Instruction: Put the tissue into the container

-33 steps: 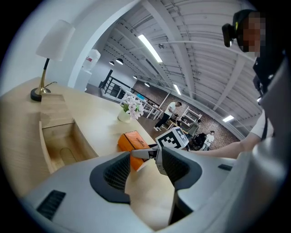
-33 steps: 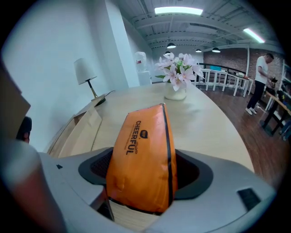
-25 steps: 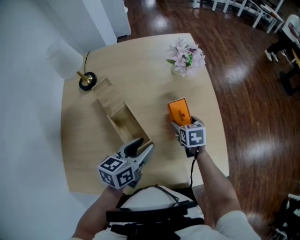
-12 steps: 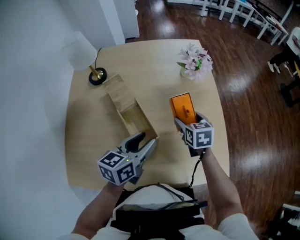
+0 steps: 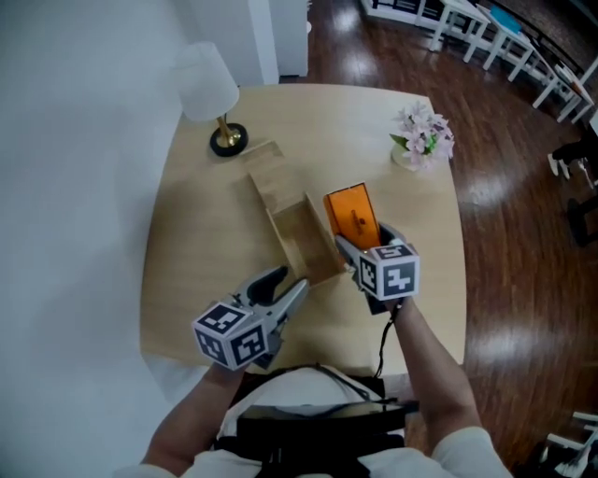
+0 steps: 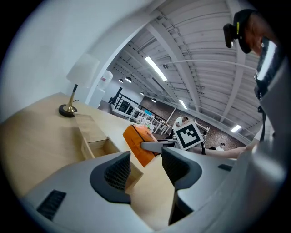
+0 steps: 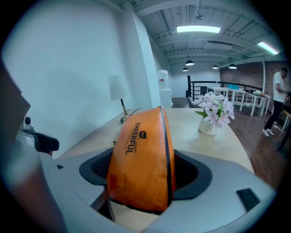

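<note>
An orange tissue pack [image 5: 351,213] stands on end with my right gripper [image 5: 363,241] shut on its lower part; the pads press both broad sides in the right gripper view, pack [image 7: 141,157], gripper [image 7: 145,179]. It hangs just beside the right wall of the long wooden container [image 5: 284,245], whose lid is slid back toward the lamp, leaving the near compartment open. My left gripper [image 5: 288,283] hovers at the container's near end, open with nothing between its fingers. From the left gripper view, that gripper [image 6: 145,168] faces the pack [image 6: 137,142] and the container [image 6: 93,136].
A white-shaded lamp [image 5: 210,89] stands at the table's far left corner, just beyond the container. A vase of pink flowers [image 5: 423,136] sits at the far right. The table edge [image 5: 460,280] drops to a dark wood floor; white chairs [image 5: 486,23] stand beyond.
My right gripper has carried the orange pack leftward, from a gap away to right beside the container's open compartment. The left gripper has stayed near the container's near end.
</note>
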The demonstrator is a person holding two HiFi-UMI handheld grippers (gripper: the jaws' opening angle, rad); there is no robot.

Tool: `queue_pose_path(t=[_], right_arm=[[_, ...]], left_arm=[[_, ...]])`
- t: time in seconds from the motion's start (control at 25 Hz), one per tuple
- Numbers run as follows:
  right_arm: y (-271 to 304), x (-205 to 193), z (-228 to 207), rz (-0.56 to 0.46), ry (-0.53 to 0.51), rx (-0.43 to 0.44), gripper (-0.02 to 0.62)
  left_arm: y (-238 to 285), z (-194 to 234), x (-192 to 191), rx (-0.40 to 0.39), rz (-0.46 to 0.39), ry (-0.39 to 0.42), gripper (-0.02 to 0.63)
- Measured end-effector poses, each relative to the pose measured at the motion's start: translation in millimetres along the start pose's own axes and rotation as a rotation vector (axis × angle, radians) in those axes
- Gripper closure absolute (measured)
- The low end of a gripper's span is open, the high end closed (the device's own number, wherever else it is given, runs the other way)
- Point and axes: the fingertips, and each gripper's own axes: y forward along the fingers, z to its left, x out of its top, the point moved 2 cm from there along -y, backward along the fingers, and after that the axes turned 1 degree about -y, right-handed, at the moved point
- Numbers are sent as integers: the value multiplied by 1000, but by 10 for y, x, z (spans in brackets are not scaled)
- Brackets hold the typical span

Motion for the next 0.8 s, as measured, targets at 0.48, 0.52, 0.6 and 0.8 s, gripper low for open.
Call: queue_pose_path(t=[0.48,0.52,0.6,0.8], right_arm=[[557,-71,844,78,-32,96,210],[589,-89,862,86,-33,95,210],[648,-128,880,108,-38,90,210],[792,-270,876,166,-36,81,209]], left_arm=[[-490,429,-5,45,-20,-36,396],[-517,462,-5,47,-21,-38,396],[-558,523,-4,50,-24,-44,396],[-604,599,-14,45,-21,-55,395]])
